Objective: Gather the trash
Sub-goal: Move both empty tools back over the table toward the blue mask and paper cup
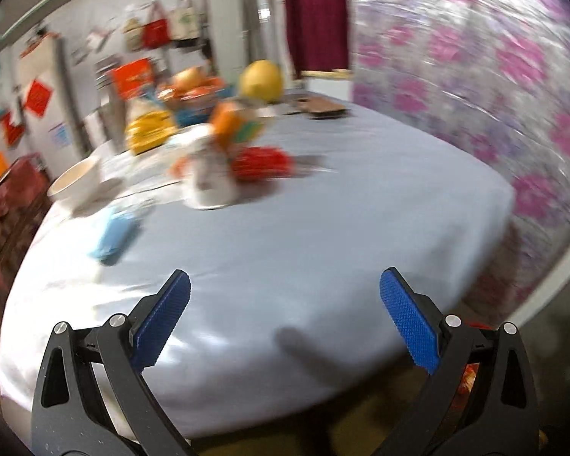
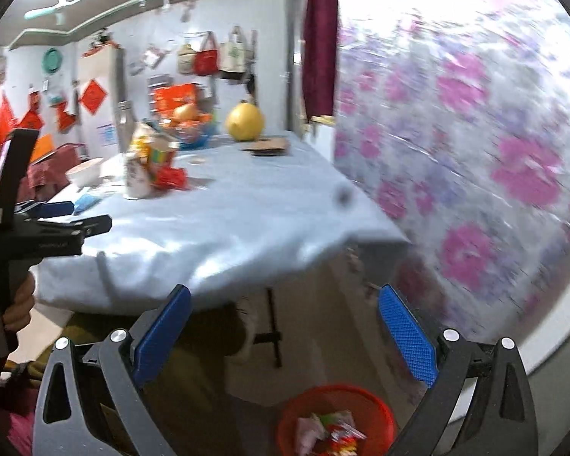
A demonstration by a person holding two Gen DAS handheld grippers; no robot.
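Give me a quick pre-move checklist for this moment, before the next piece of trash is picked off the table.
1. Right tongs empty, pads apart: ok.
2. Left tongs empty, pads apart: ok.
3. Red bin on the floor below the right tongs, wrappers already inside: ok.
4. Trash left on the table: red wrapper beside the white cup, blue packet nearer the edge: not ok, still to collect.
5. Sharp view of the targets: not ok, both views are blurred.
6. Whether the cup and the white bowl count as trash: cannot tell.
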